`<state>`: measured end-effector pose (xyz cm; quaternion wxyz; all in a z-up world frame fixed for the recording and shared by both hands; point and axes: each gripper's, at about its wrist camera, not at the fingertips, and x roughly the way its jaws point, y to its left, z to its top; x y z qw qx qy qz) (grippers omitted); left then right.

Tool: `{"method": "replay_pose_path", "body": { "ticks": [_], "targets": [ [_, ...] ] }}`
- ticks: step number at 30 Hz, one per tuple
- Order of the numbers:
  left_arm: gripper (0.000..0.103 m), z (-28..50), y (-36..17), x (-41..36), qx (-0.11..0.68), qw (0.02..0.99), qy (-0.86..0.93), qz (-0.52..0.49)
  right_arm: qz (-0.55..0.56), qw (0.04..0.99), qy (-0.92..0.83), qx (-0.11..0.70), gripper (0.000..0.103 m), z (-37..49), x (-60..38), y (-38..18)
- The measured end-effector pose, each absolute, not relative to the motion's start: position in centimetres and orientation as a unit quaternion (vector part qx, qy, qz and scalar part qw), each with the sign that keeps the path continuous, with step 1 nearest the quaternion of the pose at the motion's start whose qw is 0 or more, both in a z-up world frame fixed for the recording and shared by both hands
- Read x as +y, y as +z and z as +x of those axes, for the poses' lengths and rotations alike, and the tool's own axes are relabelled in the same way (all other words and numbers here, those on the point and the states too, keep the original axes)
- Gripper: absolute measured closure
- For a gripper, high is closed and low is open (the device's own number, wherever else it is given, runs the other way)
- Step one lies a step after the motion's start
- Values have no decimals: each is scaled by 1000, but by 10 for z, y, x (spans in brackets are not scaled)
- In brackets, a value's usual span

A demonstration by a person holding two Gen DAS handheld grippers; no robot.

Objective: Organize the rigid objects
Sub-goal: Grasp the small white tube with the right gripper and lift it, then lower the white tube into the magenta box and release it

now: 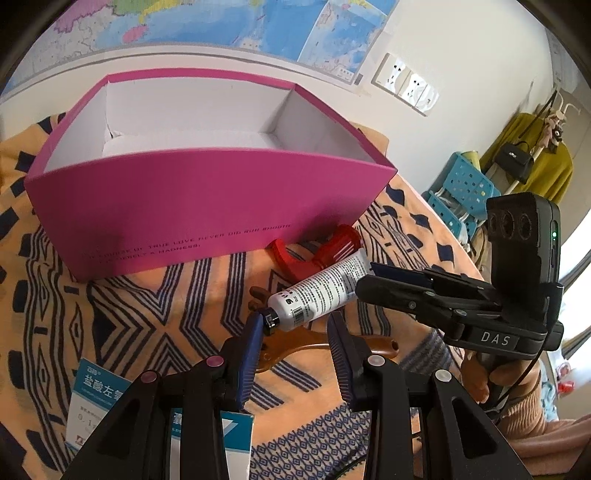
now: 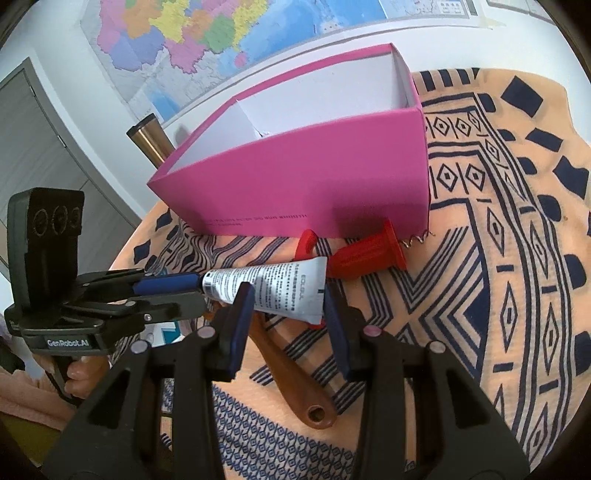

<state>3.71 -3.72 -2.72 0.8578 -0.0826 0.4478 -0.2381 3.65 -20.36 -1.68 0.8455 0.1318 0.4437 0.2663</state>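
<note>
Left tongs [image 1: 295, 318], right tongs [image 2: 286, 297] both clamped on tube [image 1: 321, 291] | orange patterned cloth [image 1: 147, 317] | pink box [image 1: 184, 206] | wall map [image 1: 221, 22]

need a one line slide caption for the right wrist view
Right gripper clamps the flat end of a white tube before an empty pink box; left gripper holds its cap end.
</note>
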Motion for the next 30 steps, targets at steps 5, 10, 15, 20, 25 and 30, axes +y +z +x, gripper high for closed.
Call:
{"method": "replay_pose_path", "body": {
  "ticks": [5, 10, 15, 20, 25, 30],
  "targets": [
    [68, 36, -18, -36, 439, 863, -237, -83, 126, 852, 267, 433, 61, 36, -203, -8],
    [68, 36, -8, -35, 429, 868, -236, -80, 119, 858, 269, 421, 61, 36, -202, 2],
    [67, 37, 2, -37, 417, 874, -236, -74, 114, 865, 269, 409, 61, 38, -202, 12],
    [67, 40, 14, -39, 402, 883, -233, -66, 107, 871, 271, 396, 61, 41, -204, 24],
    [67, 45, 23, -40, 392, 890, -227, -59, 101, 876, 273, 385, 61, 46, -204, 34],
    [67, 50, 29, -41, 385, 893, -224, -55, 94, 881, 275, 373, 61, 51, -203, 43]
  ]
}}
